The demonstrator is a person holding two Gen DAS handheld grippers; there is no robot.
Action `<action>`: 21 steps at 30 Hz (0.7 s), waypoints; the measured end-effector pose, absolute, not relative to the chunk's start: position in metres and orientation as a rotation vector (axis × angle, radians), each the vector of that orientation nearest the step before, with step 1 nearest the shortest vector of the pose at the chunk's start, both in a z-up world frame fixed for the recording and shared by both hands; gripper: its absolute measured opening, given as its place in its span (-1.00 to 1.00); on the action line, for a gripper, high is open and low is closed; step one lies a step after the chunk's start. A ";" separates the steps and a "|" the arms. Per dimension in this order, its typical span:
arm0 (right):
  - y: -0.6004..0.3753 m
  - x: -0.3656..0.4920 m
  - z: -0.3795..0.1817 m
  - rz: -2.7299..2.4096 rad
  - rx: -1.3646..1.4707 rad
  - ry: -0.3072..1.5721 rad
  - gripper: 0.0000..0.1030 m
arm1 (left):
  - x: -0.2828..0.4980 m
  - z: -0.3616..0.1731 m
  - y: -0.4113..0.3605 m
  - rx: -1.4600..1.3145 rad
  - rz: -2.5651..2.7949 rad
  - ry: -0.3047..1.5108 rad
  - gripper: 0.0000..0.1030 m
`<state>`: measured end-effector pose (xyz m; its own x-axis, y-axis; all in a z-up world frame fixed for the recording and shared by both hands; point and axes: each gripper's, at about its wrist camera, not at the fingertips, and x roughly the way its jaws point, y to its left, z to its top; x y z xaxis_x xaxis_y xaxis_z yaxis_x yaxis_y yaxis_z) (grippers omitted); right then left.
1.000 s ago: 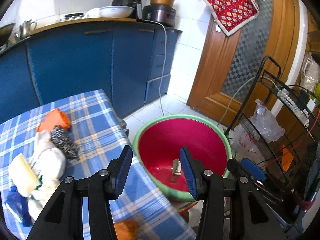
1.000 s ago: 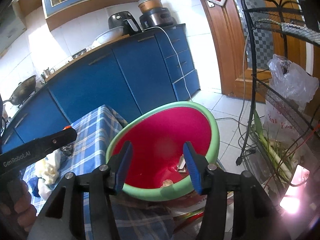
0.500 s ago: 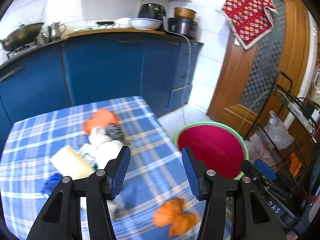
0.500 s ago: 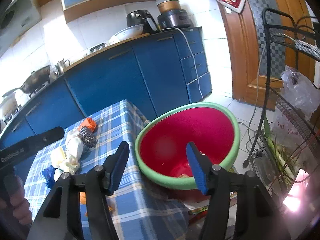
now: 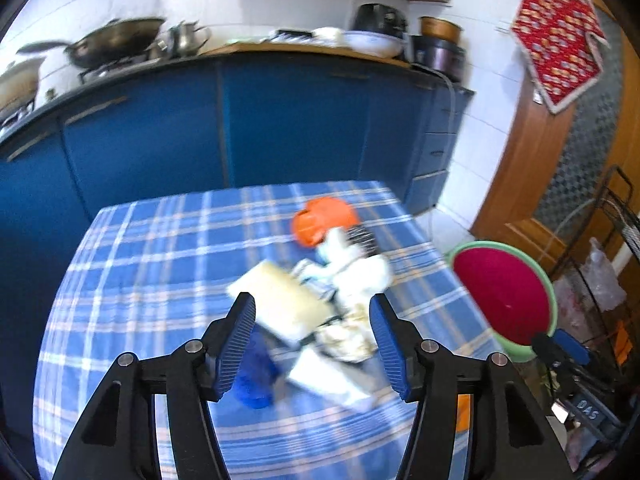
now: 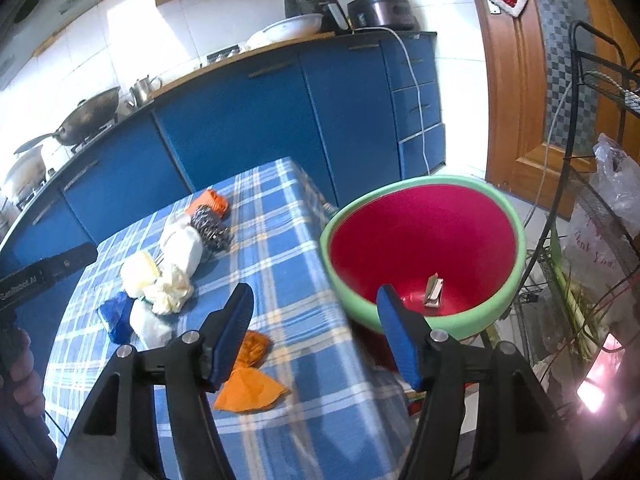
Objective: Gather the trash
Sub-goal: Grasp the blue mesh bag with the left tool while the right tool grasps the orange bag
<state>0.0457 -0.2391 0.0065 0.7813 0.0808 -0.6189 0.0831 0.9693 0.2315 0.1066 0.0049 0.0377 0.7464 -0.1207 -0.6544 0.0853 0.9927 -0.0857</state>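
Two grippers, jaws opening, nothing between: left gripper [image 5: 312, 336] above trash pile [image 5: 320, 300] on checked tablecloth [image 6: 288, 240]; right gripper [image 6: 316, 332] near red basin [image 6: 424, 240], paper scrap [image 6: 434, 290] inside.

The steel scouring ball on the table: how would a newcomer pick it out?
Find the blue checked tablecloth beside the red basin. In the trash pile toward its far end, the scouring ball sits between an orange wrapper and white paper. It alone is grey, wiry and metallic.
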 end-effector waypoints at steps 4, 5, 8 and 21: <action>-0.231 0.042 0.006 -0.001 0.237 0.683 0.52 | 0.108 0.024 0.027 -0.082 -0.070 0.750 0.27; -0.228 0.042 0.005 0.001 0.233 0.693 0.52 | 0.109 0.019 0.032 -0.083 -0.062 0.760 0.28; -0.222 0.045 0.000 0.006 0.216 0.724 0.52 | 0.115 0.006 0.040 -0.095 -0.045 0.799 0.28; -0.200 0.053 -0.022 0.050 0.175 0.807 0.52 | 0.126 -0.041 0.055 -0.169 -0.003 0.903 0.28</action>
